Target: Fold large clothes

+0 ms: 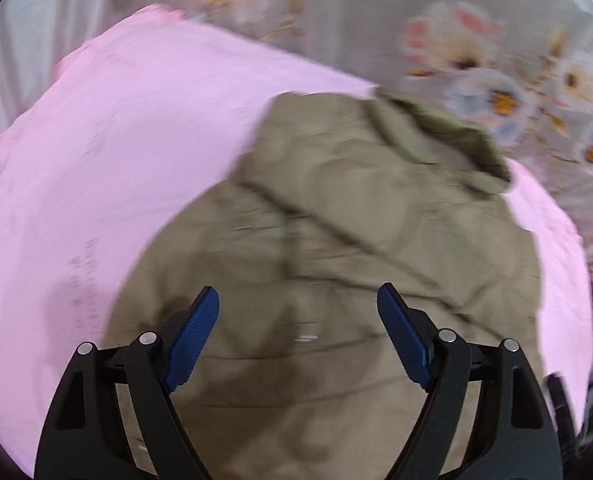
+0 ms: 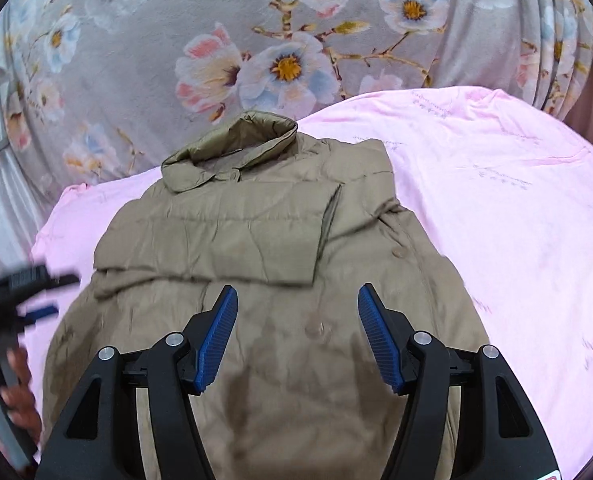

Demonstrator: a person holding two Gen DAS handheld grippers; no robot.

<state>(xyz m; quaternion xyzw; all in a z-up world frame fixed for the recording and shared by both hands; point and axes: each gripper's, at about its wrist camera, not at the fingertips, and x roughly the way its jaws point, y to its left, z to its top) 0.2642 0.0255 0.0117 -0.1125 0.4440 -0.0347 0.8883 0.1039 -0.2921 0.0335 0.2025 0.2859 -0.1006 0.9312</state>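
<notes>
A khaki padded jacket lies flat on a pink sheet, collar at the far end and one sleeve folded across the chest. My right gripper hovers over the jacket's lower front, open, with nothing between its blue pads. In the left wrist view the jacket is blurred; my left gripper is open above it and holds nothing. The left gripper also shows blurred at the left edge of the right wrist view, beside the jacket's side, held by a hand.
A grey blanket with large flowers lies bunched beyond the pink sheet and hangs in folds at the right. Bare pink sheet stretches to the right of the jacket in the right wrist view.
</notes>
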